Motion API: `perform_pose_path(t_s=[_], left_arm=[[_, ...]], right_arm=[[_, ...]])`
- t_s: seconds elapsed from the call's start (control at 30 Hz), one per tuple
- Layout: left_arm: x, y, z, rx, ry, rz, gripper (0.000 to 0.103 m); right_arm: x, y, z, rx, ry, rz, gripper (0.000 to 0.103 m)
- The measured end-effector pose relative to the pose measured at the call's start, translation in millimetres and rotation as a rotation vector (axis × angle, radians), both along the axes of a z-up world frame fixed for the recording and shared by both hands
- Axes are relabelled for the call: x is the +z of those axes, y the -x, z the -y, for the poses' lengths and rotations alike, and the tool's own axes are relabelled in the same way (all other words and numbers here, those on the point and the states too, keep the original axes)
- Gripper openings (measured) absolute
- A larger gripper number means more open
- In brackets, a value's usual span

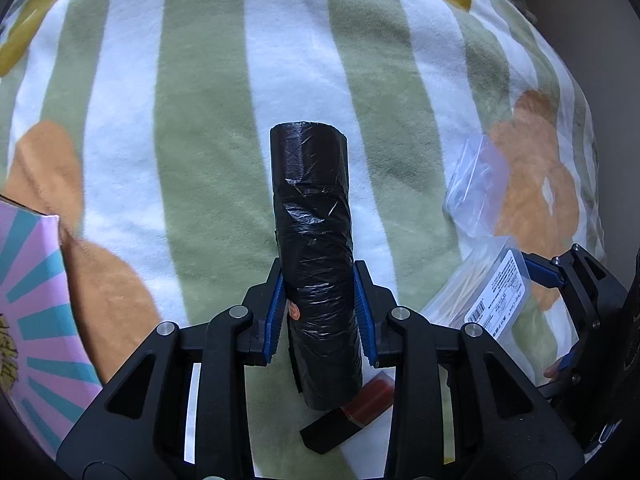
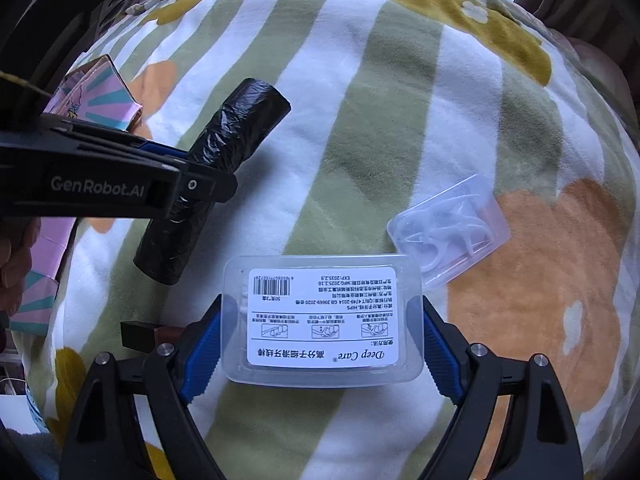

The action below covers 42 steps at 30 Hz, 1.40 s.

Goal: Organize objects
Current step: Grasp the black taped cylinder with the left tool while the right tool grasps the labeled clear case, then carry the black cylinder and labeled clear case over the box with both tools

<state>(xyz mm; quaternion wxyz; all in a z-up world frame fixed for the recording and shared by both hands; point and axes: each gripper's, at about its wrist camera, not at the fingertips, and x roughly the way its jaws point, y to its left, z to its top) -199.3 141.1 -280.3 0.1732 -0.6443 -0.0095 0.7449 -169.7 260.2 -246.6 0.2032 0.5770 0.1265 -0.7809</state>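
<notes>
My left gripper (image 1: 319, 288) is shut on a black roll of bin bags (image 1: 314, 220), which points forward over the striped blanket (image 1: 200, 120). The roll also shows in the right wrist view (image 2: 224, 148), held by the left gripper (image 2: 188, 168). My right gripper (image 2: 322, 320) is shut on a clear plastic floss box with a white label (image 2: 324, 312), its blue pads against both short sides. The box also shows in the left wrist view (image 1: 492, 292), with the right gripper's fingers (image 1: 544, 272) around it.
A small clear bag of white floss picks (image 2: 448, 228) lies right of the box, also in the left wrist view (image 1: 476, 184). A pink and teal box (image 1: 28, 312) sits at left. A small black and brown object (image 1: 348, 412) lies under the roll.
</notes>
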Motion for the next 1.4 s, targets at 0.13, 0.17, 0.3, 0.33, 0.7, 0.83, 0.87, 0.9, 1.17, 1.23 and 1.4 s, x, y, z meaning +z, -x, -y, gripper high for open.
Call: perform_pose_path(t_s=[0.13, 0.17, 0.3, 0.33, 0.7, 0.83, 0.87, 0.9, 1.17, 1.23, 1.4], left_arm=[[34, -9, 7, 0.0, -0.012, -0.06, 0.029], [47, -4, 0, 0.003, -0.014, -0.075, 0.029], [86, -15, 14, 0.023, -0.027, -0.129, 0.029], [96, -19, 21, 0.031, -0.031, -0.139, 0.029], [184, -89, 79, 0.12, -0.017, -0.219, 0.029], [203, -113, 96, 0.161, -0.013, -0.239, 0.029], [206, -119, 99, 0.166, -0.006, -0.252, 0.029], [209, -125, 102, 0.171, -0.002, -0.261, 0.029], [215, -144, 115, 0.196, -0.003, -0.279, 0.029], [217, -147, 117, 0.203, -0.006, -0.282, 0.029], [220, -151, 125, 0.216, -0.013, -0.286, 0.029]], right_arm=[[32, -5, 2, -0.036, 0.008, -0.034, 0.085], [42, -5, 3, -0.049, 0.012, -0.041, 0.085], [74, -10, 24, -0.128, 0.048, -0.058, 0.085], [82, -10, 30, -0.15, 0.053, -0.06, 0.085], [169, -45, 40, -0.291, 0.04, -0.118, 0.085], [181, -65, 44, -0.297, 0.011, -0.137, 0.085], [182, -69, 45, -0.299, 0.009, -0.138, 0.085], [182, -73, 45, -0.303, 0.01, -0.139, 0.085], [187, -85, 47, -0.311, 0.014, -0.158, 0.085], [189, -86, 49, -0.307, 0.012, -0.164, 0.085], [194, -85, 61, -0.276, 0.006, -0.18, 0.085]])
